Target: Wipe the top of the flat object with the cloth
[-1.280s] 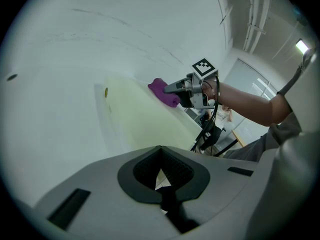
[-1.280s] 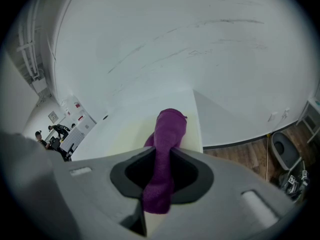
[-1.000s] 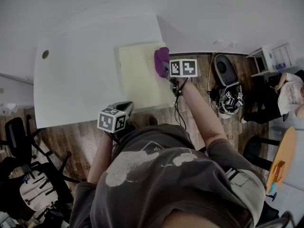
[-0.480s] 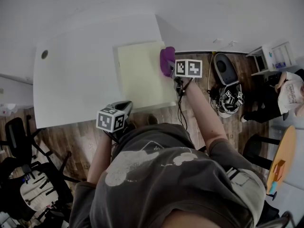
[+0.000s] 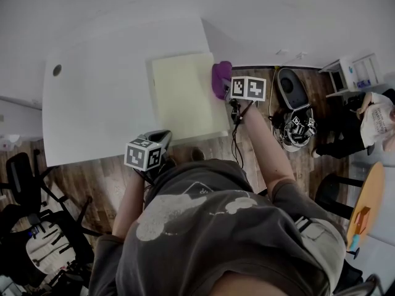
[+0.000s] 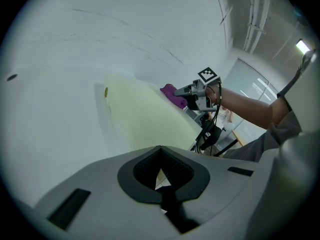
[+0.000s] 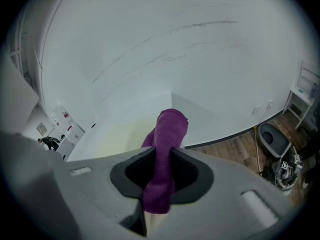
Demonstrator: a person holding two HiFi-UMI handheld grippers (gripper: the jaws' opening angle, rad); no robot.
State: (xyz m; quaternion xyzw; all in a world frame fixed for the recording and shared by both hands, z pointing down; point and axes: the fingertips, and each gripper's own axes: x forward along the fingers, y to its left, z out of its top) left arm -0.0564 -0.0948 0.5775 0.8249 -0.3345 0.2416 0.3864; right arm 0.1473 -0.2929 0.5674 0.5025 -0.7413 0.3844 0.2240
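A pale yellow flat board (image 5: 182,97) lies on the white table (image 5: 99,103), near its right end. A purple cloth (image 5: 221,78) hangs at the board's right edge, and my right gripper (image 5: 225,90) is shut on it. In the right gripper view the cloth (image 7: 167,134) runs out between the jaws over the board (image 7: 122,136). My left gripper (image 5: 162,138) sits at the table's front edge by the board's near left corner, shut and holding nothing. The left gripper view shows the board (image 6: 145,116), the cloth (image 6: 172,94) and the right gripper (image 6: 192,91) beyond it.
A small round hole (image 5: 57,70) marks the table's far left. Right of the table, on the wooden floor, stand a dark bin (image 5: 291,91) and tangled gear. A seated person (image 5: 376,119) and a round wooden table (image 5: 364,205) are farther right; a black chair (image 5: 24,177) stands left.
My right gripper has carried the purple cloth rightward across the board to its right edge. The left gripper has stayed in place.
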